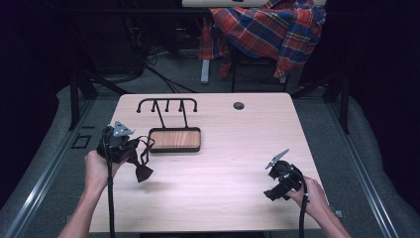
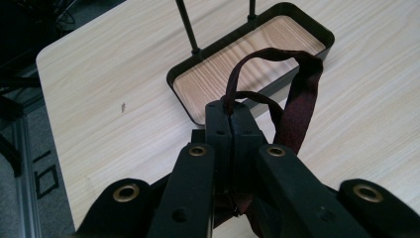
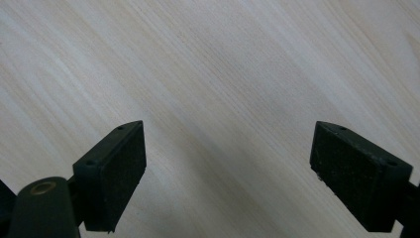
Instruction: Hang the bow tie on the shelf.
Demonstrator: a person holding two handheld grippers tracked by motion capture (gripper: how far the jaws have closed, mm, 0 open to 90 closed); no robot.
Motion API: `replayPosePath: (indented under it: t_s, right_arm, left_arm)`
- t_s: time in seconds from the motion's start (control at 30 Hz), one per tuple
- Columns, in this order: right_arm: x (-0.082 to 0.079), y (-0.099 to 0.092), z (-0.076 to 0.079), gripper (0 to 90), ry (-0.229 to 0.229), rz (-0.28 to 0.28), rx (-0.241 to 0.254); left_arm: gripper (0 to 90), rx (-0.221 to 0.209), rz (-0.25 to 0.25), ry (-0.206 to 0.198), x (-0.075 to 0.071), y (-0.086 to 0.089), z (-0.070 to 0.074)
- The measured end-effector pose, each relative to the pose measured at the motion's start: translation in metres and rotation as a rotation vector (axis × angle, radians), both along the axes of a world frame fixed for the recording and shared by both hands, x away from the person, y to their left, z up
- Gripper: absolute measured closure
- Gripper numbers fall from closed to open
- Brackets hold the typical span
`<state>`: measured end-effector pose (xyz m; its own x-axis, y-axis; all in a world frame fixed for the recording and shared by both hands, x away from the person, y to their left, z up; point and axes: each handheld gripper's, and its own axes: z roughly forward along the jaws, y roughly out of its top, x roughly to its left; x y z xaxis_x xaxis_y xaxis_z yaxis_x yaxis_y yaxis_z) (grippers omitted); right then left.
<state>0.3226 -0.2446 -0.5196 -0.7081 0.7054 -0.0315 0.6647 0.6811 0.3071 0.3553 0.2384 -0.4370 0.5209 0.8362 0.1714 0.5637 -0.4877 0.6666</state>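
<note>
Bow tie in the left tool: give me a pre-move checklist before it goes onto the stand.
1. Left tool shut on the bow tie strap: ok.
2. Bow tie lifted off the table, hanging below the tool: ok.
3. Strap loop open enough to slip over a hook: cannot tell.
4. Stand upright, hooks bare: ok.
5. Tray under the stand holds nothing: ok.
6. Right tool open, over bare table, apart from the stand: ok.

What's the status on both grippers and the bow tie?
Left gripper shut on bow tie strap, bow tie dangling above table. Right gripper open, empty, over bare wood. Hook stand tray close ahead, path clear.
</note>
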Motion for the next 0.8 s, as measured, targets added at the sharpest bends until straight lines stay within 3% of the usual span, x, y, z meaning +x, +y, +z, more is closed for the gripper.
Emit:
replayPosePath:
  t_s: [0.17,0.37,0.43,0.6,0.8]
  right_arm:
    - [0.000,0.004,0.001,13.9,-0.005,0.019,-0.023]
    - [-0.001,-0.003,0.003,13.9,-0.018,-0.008,-0.017]
    - [-0.001,0.000,0.004,13.8,-0.038,-0.021,0.007]
    - [0.000,0.002,0.001,13.8,-0.016,-0.005,-0.010]
    - [0.001,0.003,0.002,13.8,-0.025,0.000,-0.014]
  left_arm:
    - [88.8,0.002,0.007,-0.005,0.003,0.001,0.001]
    - [88.8,0.009,0.012,-0.011,0.008,0.003,0.003]
    - [88.8,0.012,0.009,-0.017,0.008,0.004,0.005]
    - [88.8,0.021,0.015,-0.016,0.011,0.007,0.005]
    - [88.8,0.021,0.020,-0.019,0.013,0.008,0.008]
